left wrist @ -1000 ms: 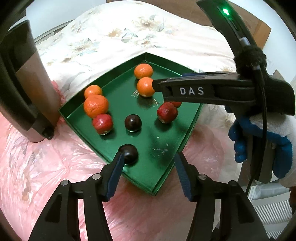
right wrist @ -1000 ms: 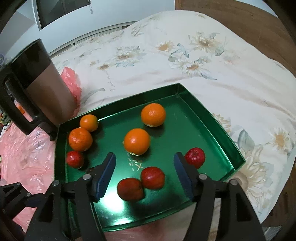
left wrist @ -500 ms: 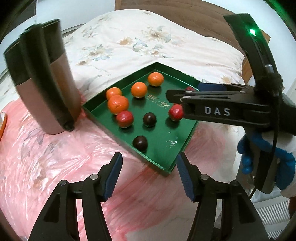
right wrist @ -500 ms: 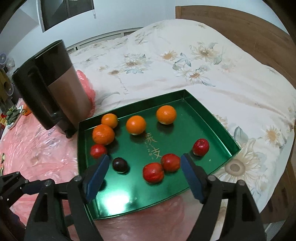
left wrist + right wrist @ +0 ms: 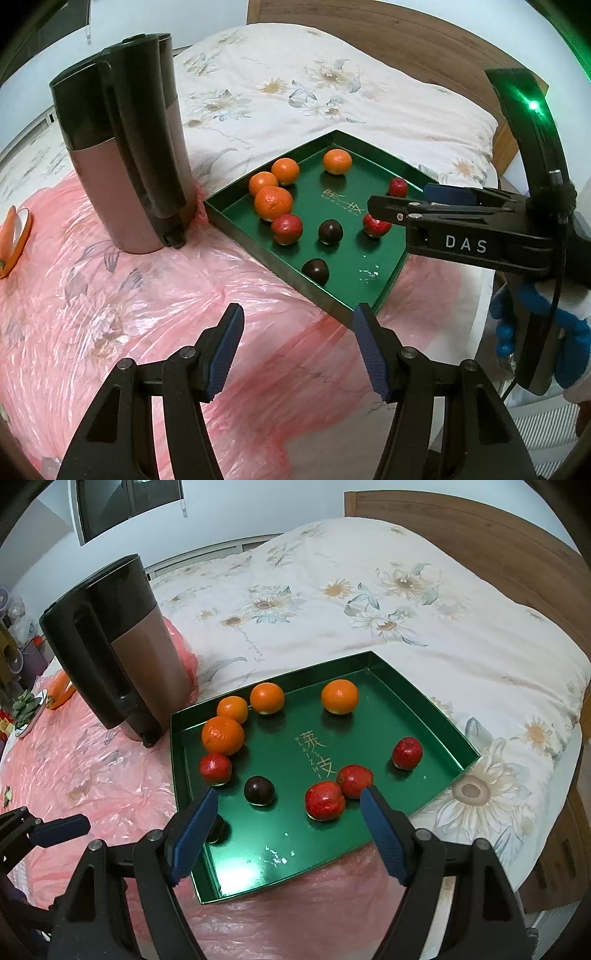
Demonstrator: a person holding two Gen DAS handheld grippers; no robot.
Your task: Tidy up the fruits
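A green tray lies on the bed with several oranges, such as one at the back. It also holds several red apples and two dark plums. One plum sits by the tray's near edge. My right gripper hovers open above the tray's near part, with nothing between its fingers. My left gripper is open and empty over the pink plastic sheet, short of the tray. The right gripper reaches in from the right of the left wrist view.
A tall black and rose-coloured jug stands on the sheet just left of the tray. A floral quilt and a wooden headboard lie behind. A blue-gloved hand holds the right gripper. An orange-rimmed dish sits far left.
Both grippers have pulled back and risen from the tray. The left one left the dark plum at the tray's near corner and now hangs over the pink sheet.
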